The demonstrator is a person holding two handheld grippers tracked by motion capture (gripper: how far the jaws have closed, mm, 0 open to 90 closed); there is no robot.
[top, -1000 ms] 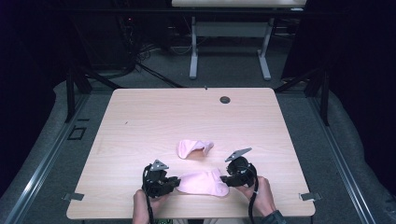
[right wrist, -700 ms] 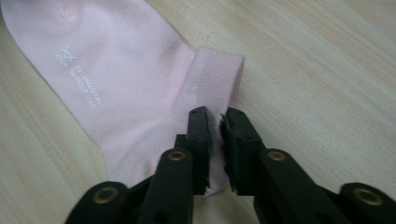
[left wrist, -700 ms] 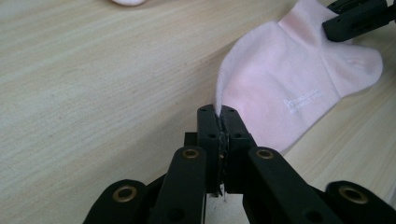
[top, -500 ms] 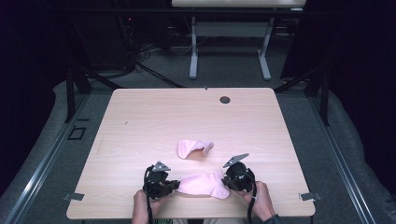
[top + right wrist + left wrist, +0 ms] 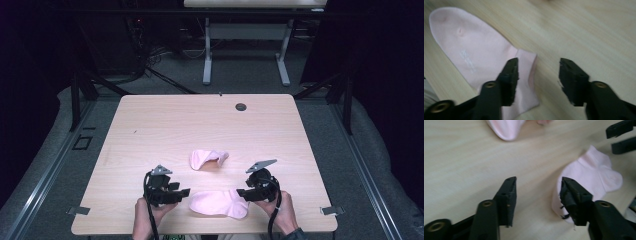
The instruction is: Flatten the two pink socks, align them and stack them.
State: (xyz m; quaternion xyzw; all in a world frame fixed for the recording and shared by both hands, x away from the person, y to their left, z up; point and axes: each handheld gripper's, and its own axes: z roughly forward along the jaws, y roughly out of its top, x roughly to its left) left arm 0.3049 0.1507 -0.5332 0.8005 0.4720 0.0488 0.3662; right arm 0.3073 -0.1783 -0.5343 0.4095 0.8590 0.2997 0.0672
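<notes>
Sitting at the near edge of the table [image 5: 150, 130], both grippers have just let their jaws spread, and neither has hold of anything. The left gripper [image 5: 537, 195] is roughly half open with bare wood between its jaws; its right-hand jaw hangs over the toe end of the flat pink sock [image 5: 589, 177], but I can't tell if it actually touches the fabric. In the high view that left gripper [image 5: 186, 191] sits just beside the sock's one end and the right gripper [image 5: 240, 192] just beside the other, so the flat pink sock [image 5: 220, 203] lies between the two of them.

The right gripper [image 5: 539, 75] is about half open too. The cuff end of the flat pink sock [image 5: 476, 52] runs under its left-hand jaw, while the gap between the jaws is mostly bare table, nothing pinched.

As for writing, there's a faint pale mark printed on the sock's side in the right gripper view, way too blurry to read.

A second, crumpled pink sock [image 5: 207, 158] lies a bit beyond the grippers, toward the table's middle, apart from the flat one. Its tip pokes in at the top of the left gripper view [image 5: 506, 128].
</notes>
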